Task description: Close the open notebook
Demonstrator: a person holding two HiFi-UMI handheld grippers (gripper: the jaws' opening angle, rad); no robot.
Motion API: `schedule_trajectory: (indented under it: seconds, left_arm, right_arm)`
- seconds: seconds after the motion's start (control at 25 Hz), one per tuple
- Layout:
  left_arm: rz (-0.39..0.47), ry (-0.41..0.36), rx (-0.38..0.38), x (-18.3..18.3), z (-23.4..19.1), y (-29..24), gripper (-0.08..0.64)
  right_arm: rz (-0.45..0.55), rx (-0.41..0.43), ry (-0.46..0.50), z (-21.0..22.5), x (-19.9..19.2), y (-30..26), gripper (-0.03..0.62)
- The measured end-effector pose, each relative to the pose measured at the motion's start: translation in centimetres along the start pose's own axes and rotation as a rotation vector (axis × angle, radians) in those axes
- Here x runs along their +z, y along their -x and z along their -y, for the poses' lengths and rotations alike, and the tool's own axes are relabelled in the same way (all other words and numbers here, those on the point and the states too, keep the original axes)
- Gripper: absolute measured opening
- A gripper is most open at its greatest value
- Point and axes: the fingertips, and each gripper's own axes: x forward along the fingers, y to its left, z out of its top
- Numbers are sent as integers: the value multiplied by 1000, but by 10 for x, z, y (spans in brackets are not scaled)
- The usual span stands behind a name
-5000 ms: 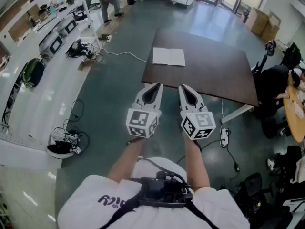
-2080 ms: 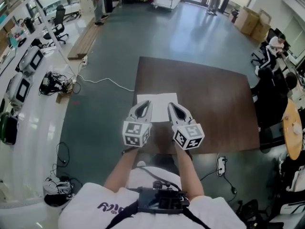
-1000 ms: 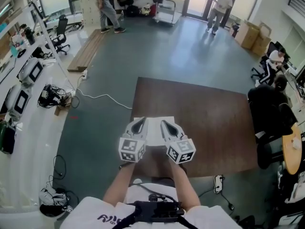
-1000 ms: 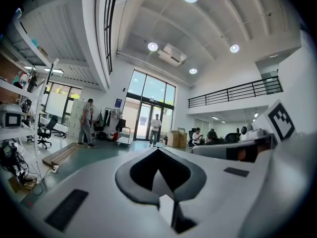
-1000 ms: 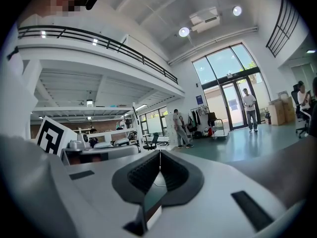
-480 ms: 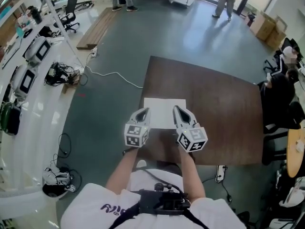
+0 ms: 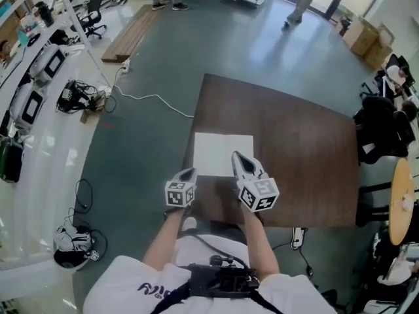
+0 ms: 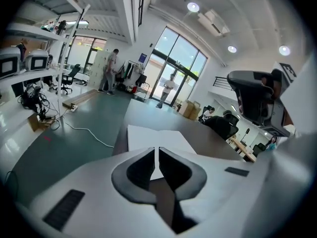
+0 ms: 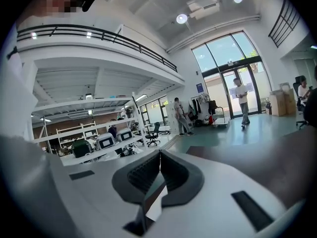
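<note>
readable text: none | shirt print (image 7: 152, 286): partly hidden, illegible | blue wall sign (image 8: 142, 58): too small

1 notebook (image 7: 223, 153), 1 table (image 7: 308, 142), 2 grippers: L gripper (image 7: 191, 171), R gripper (image 7: 237, 156).

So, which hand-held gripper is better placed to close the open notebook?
Probably the left hand-held gripper: it sits low at the edge of the table, notebook straight ahead of its shut jaws. The right hand-held gripper rides higher.
</note>
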Motion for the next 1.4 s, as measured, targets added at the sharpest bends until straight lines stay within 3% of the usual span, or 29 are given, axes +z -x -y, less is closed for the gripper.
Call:
schedule_trajectory:
  seconds: [0.36,0.4,0.48,0.52,0.72,1.32,1.4]
  left_arm:
    - [-29,58,53,-21,-26,-10,13]
    - [-34,67,59,-25,-26,-12,52]
    - [-56,91,64,-32,-24,-19,243]
    - [-69,97,63,-34,-22,-23,269]
    - [-105,55,87,-49,-28,-40,275]
    - [-181,21,211,-77,-38,-81,271]
    - [-185,10,257,-77,-43,-81,215]
  right_arm:
    - [-55,11,-3,-1,-22,1,5]
    - [-59,9,-5,1,-24,5,5]
    - [-62,2,-8,8,-24,11,5]
    - [-62,-3,-9,12,-23,14,5]
    - [-73,-21,-11,21,-32,16,5]
    - [-110,-60,-18,41,-49,25,5]
    - [-113,-65,-18,44,-50,27,5]
